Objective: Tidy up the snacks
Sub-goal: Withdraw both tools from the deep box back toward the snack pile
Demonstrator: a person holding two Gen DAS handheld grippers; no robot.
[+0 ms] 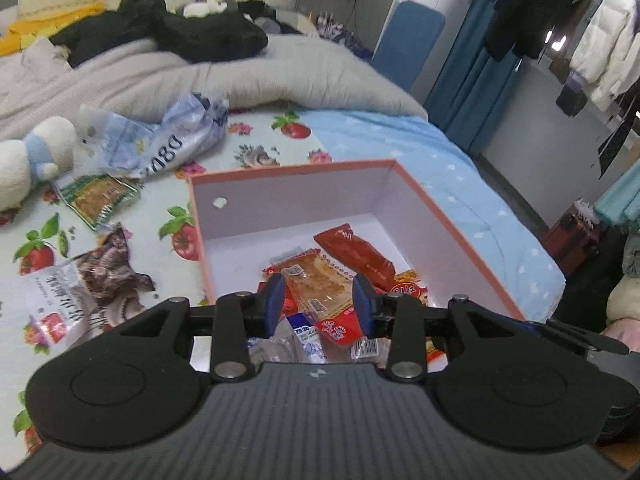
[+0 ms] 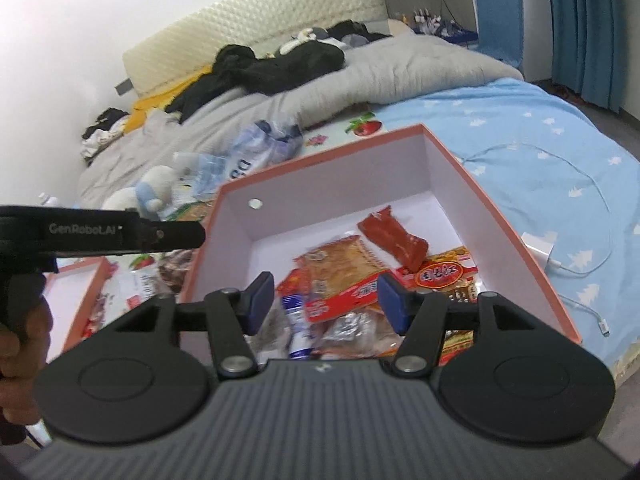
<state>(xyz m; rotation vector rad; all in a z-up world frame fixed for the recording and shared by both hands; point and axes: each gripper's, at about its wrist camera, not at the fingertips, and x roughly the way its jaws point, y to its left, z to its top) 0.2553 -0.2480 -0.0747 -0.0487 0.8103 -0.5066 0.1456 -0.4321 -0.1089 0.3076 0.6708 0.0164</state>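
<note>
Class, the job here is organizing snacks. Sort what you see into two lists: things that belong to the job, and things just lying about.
Belongs to the job:
pink box
red packet inside it
green packet on the sheet
dark snack bag
left gripper, open
right gripper, open

Just lying about:
plush toy
grey duvet
white charger

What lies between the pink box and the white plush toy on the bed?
In the left wrist view, a green snack packet lies between the box and the plush toy.

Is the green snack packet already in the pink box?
No: in the left wrist view the green snack packet lies on the floral sheet left of the pink box.
</note>
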